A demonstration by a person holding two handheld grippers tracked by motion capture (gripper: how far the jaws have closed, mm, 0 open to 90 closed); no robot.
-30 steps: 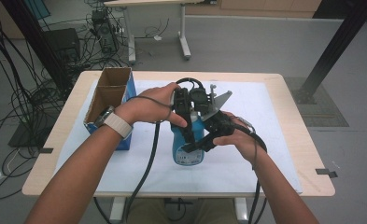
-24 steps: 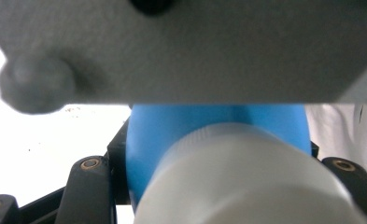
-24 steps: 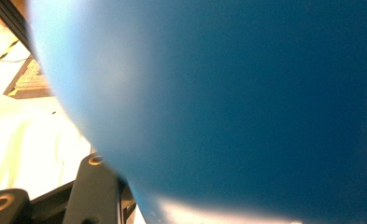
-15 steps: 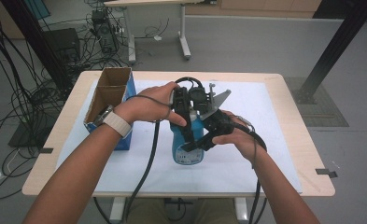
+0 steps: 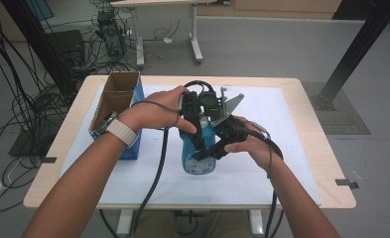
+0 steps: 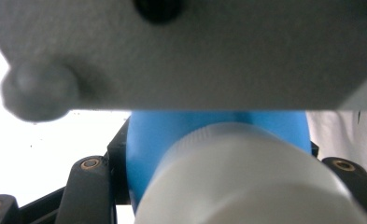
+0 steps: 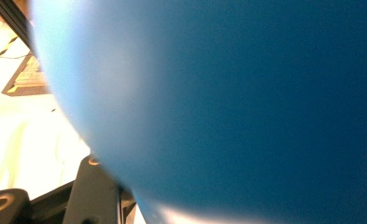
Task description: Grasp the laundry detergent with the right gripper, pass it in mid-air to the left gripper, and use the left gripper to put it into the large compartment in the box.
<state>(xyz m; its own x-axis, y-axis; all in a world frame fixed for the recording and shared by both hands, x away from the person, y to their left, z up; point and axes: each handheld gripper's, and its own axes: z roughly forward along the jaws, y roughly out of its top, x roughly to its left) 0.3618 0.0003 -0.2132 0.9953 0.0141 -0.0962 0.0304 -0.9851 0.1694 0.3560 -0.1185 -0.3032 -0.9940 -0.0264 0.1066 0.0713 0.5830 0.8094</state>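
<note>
1. Almost nothing differs across the three high views.
2. The left gripper (image 5: 198, 130) sits a shade nearer on the blue plastic bottle with the white ribbed cap (image 5: 198, 157).
3. The right gripper (image 5: 217, 146) shows no clear shift against the bottle's side.

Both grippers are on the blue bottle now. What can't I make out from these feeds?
- White cap: left gripper view, blurred, top cut by grey plate.
- Blue bottle label: high view, too small.
- Right gripper jaw contact: right gripper view, bottle blocks it.
- Cardboard box contents: unclear.
</note>
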